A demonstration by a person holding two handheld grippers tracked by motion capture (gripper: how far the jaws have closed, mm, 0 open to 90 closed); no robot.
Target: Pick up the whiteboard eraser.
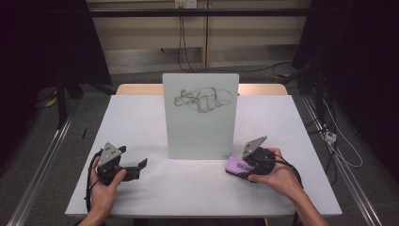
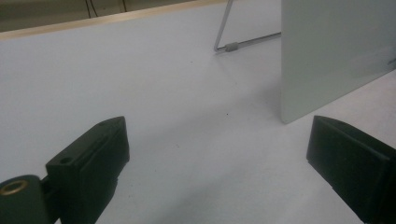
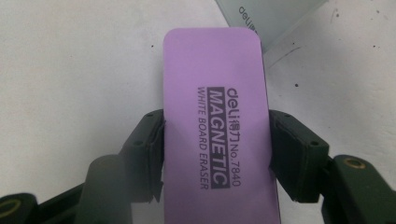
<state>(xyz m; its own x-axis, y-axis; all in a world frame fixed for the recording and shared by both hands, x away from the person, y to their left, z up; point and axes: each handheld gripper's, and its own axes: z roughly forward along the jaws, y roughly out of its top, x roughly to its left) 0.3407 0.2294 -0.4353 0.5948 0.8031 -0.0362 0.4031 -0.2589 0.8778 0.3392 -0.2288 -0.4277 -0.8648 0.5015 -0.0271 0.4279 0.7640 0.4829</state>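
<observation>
Purple eraser (image 3: 217, 135) clamped across its sides in right gripper (image 1: 254, 162), low on table (image 1: 141, 122) near board's (image 1: 200, 115) right foot. Left gripper (image 1: 123, 168) apart, idle. Lift, press flat on scribble (image 1: 203, 100), wipe evenly.

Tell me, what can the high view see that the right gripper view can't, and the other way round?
High view alone: the scribble drawn on the upright whiteboard, the left gripper open over the table, and both hands. Right gripper view alone: the printing on the purple eraser, which reads "deli MAGNETIC WHITE BOARD ERASER No.7840". Shared: the right gripper shut on that eraser, the whiteboard's bottom corner and the white tabletop.
</observation>
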